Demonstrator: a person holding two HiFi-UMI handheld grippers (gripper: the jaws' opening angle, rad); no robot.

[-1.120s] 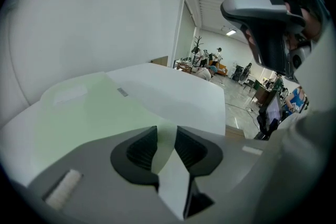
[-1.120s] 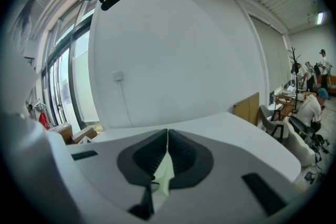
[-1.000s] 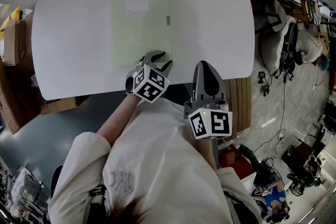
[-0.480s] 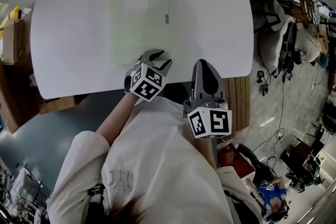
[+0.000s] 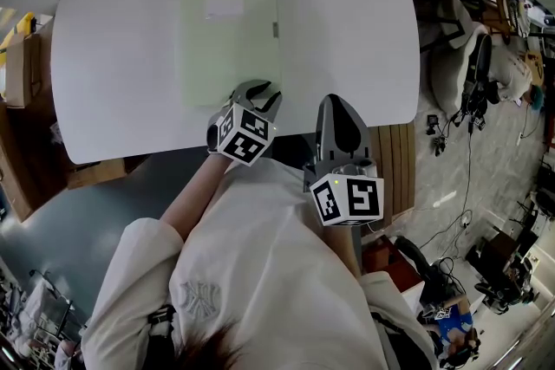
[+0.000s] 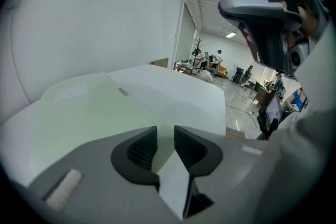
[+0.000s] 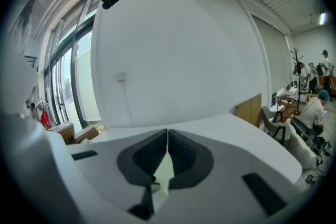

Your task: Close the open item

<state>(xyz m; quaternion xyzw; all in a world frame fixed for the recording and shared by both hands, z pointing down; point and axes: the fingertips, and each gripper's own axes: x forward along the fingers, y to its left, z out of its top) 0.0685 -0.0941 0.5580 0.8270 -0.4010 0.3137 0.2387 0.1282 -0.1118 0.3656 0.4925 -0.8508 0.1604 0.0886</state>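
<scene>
The left tongs point(image 6: 165, 136) sit low over the white surface point(image 6: 184, 97), jaws a narrow gap apart and closing, with nothing between them. Just ahead lies a flat pale green folder point(image 6: 89, 113) with a small grey tab point(image 6: 122, 92) at its right edge. The right tongs point(image 6: 227, 7) show at upper right.

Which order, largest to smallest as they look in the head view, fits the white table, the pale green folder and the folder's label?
1. white table
2. pale green folder
3. label
All lie flat together, so nearness to the camera misleads nothing.
</scene>
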